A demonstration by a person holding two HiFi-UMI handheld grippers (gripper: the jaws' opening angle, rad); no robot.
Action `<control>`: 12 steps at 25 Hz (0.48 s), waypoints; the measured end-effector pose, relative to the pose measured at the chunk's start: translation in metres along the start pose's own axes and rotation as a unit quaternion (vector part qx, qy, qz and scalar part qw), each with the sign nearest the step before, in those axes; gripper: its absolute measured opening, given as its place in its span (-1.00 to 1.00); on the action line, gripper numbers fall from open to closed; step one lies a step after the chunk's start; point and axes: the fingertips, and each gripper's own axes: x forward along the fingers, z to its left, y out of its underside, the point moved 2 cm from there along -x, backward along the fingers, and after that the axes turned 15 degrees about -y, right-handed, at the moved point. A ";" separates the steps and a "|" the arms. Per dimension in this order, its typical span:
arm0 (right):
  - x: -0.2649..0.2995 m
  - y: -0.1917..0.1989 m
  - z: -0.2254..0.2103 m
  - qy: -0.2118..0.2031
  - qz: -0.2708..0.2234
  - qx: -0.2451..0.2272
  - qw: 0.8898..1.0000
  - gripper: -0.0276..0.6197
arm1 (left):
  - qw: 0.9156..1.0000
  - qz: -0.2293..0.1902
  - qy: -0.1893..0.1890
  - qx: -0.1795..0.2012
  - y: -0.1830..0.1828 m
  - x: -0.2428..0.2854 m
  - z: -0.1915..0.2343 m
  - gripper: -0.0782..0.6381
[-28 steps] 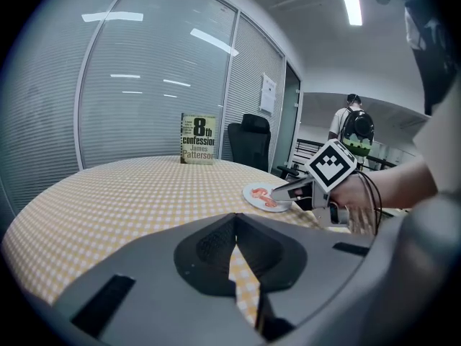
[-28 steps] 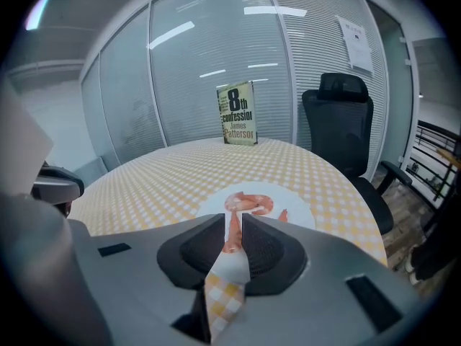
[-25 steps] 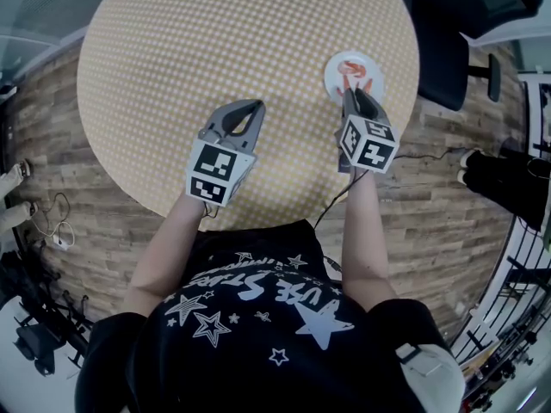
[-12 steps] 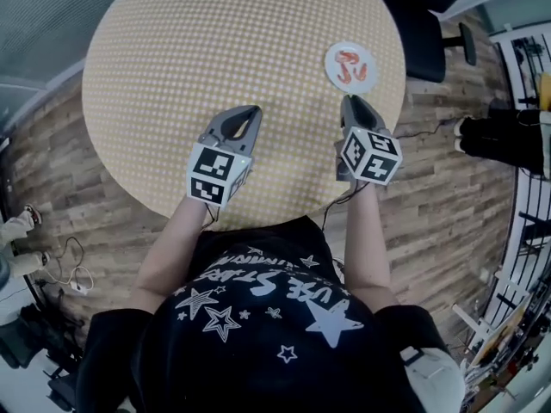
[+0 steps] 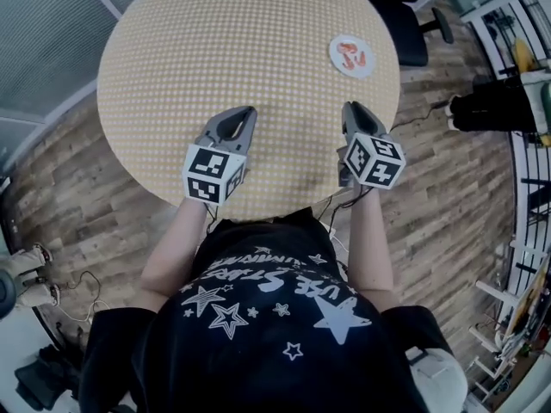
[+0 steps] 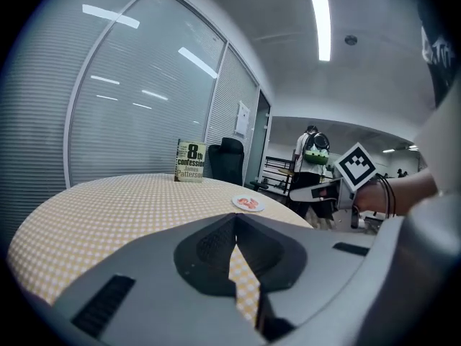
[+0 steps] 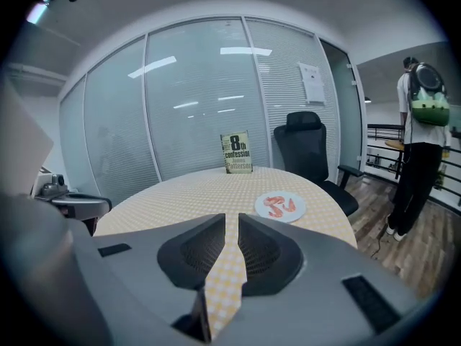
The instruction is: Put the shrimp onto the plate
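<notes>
The shrimp [image 5: 352, 55] lie on the plate [image 5: 336, 59] by the table's [image 5: 215, 41] far right edge, straight ahead of the right gripper [image 5: 357, 110] (the nearer one), its jaws a slit apart and empty, while the left gripper [image 5: 238, 114], tips touching on nothing, hovers near the near edge.

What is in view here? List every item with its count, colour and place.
Table: one, round, yellow-and-white check, centre.
Plate: one, white, table's far right.
Shrimp: about three, orange-red, on the plate.
Book: one, pale cover with dark print, upright at the table's far edge.
Office chair: one, black, beyond the table, past the plate.
Bystander: one, green backpack, standing far right.
Left tool: one, grey, over the table's near edge, jaws shut, empty.
Right tool: one, grey, over the near edge, jaws a narrow gap apart, empty.
Shirt: one, black with white stars, bottom of head view.
</notes>
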 end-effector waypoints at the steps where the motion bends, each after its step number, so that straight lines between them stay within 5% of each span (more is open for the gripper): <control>1: -0.006 0.001 0.008 0.005 -0.005 0.000 1.000 -0.71 | 1.000 -0.004 0.005 0.001 0.000 -0.008 0.002 -0.77; 12: -0.066 0.033 0.071 0.052 -0.037 0.025 0.998 -0.71 | 0.998 -0.025 0.049 0.026 0.004 -0.069 0.017 -0.76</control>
